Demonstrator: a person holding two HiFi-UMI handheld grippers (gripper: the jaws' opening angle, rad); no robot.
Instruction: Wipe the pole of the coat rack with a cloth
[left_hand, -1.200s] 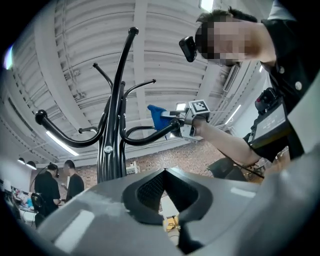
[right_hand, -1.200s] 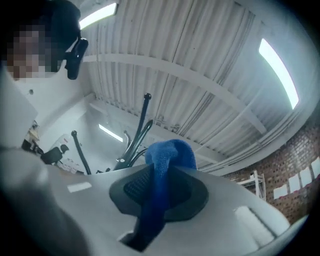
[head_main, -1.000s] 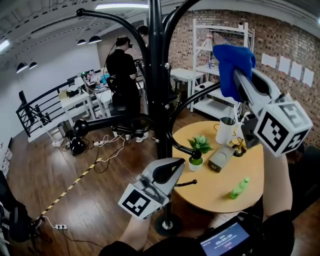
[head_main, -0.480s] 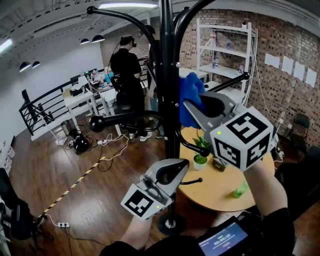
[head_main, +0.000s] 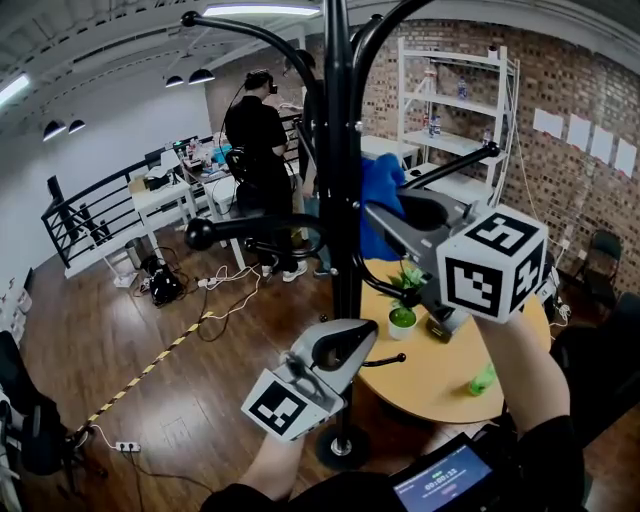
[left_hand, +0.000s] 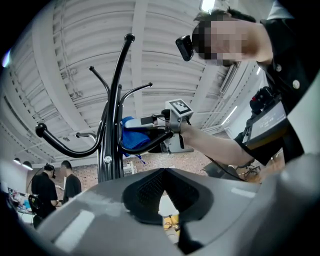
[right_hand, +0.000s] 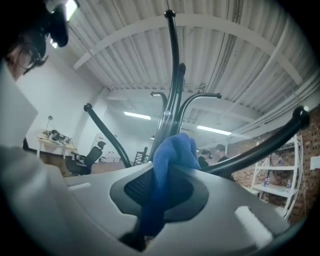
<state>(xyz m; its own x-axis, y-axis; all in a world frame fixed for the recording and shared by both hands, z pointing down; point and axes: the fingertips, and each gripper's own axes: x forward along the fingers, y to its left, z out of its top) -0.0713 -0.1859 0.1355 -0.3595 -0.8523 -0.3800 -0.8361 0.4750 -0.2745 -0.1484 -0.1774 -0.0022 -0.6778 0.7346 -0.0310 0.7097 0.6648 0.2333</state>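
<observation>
A dark wooden plank floor (head_main: 100, 340) carries everything here. The coat rack (head_main: 340, 150) stands on it on a round black base, just beside a round wooden tabletop (head_main: 425, 382). On the tabletop are a small potted plant (head_main: 402, 314), a grey boxy device (head_main: 437, 328) just beside it, and a green bottle (head_main: 483, 378) lying on its side nearer the front edge. A yellow-and-black striped tape (head_main: 150, 367) runs diagonally along the floor. A white power strip (head_main: 122, 447) and loose cables (head_main: 230, 295) also lie on the boards.
</observation>
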